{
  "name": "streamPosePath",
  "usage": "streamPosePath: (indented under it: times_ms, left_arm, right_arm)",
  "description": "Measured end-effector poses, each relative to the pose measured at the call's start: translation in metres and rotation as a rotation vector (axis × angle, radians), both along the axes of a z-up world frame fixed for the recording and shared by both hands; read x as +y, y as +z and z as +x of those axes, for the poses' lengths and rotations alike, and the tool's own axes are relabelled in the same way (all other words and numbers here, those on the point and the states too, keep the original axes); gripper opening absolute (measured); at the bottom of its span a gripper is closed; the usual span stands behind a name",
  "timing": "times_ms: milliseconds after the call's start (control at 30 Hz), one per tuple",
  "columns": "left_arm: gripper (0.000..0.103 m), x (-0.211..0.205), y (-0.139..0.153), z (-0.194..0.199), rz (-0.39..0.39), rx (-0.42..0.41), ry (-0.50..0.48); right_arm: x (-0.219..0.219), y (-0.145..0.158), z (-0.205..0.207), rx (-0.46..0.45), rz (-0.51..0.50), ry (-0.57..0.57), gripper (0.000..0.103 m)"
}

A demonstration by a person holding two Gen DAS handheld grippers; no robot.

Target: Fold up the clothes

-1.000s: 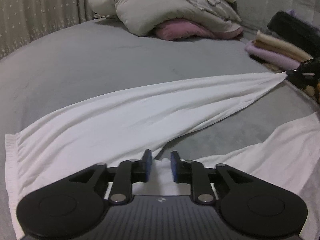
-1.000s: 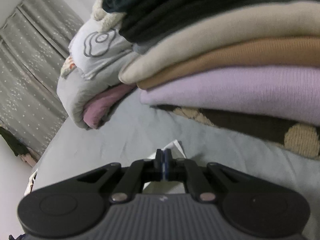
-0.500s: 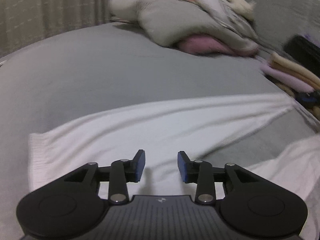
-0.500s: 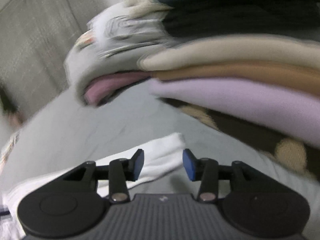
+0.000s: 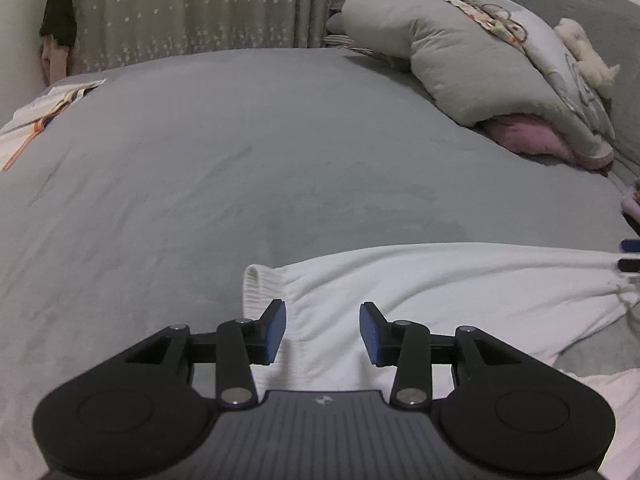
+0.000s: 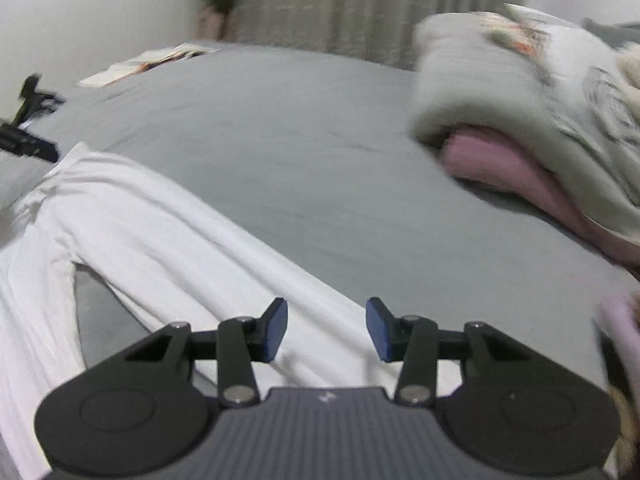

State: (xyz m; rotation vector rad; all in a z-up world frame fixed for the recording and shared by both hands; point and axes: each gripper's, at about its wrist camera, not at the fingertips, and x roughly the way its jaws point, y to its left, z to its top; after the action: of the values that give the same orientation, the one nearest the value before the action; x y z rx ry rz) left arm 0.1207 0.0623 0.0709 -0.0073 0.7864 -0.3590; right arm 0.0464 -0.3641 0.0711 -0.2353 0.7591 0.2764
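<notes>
On the grey bed (image 5: pixel 240 160), both hand-held grippers, left (image 5: pixel 322 332) opening and right (image 6: pixel 327 328) closing, hover empty over the white trousers (image 5: pixel 440 300), laid flat for folding.

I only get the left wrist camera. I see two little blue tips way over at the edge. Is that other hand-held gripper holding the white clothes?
Observer: No. The right hand-held gripper has its jaws apart and closing. The white garment lies below them, not pinched.
Operator: Is the white thing one big piece?
Observer: It runs as two strips with a wedge of grey bedcover between them. They join at the far left of the right wrist view.
Operator: Anything next to that gripper?
Observer: A lilac thing close on its right, too blurred to name.
</notes>
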Motion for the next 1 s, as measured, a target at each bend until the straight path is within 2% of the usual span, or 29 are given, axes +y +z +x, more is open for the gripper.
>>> streamPosePath:
  times_ms: [67,200,300,367,500,733,800,1000]
  left_arm:
    - [0.038,0.006,-0.003,0.004,-0.023,0.002,-0.002]
    - [0.038,0.01,-0.011,0.012,0.0,0.006,-0.013]
    - [0.038,0.008,-0.016,0.019,0.018,0.011,-0.025]
    - [0.038,0.003,-0.019,0.024,0.03,0.008,-0.041]
    - [0.038,-0.003,-0.02,0.03,0.08,-0.005,-0.041]
    - [0.037,-0.001,-0.019,0.038,0.059,0.005,-0.048]
    - [0.015,-0.003,-0.021,0.041,0.06,0.022,-0.083]
    - [0.007,-0.005,-0.02,0.043,0.042,0.022,-0.085]
  right_arm:
    - [0.019,-0.006,0.012,0.012,-0.011,0.03,0.028]
    - [0.045,-0.019,0.032,0.025,-0.038,0.055,0.027]
    - [0.049,-0.025,0.04,0.035,-0.046,0.051,0.025]
    - [0.049,-0.028,0.042,0.039,-0.051,0.048,0.011]
    - [0.05,-0.03,0.041,0.025,-0.056,0.044,0.007]
    - [0.057,-0.032,0.046,0.02,-0.057,0.04,0.006]
    - [0.057,-0.033,0.048,0.025,-0.053,0.039,0.006]
    - [0.052,-0.034,0.051,0.033,-0.02,0.044,0.006]
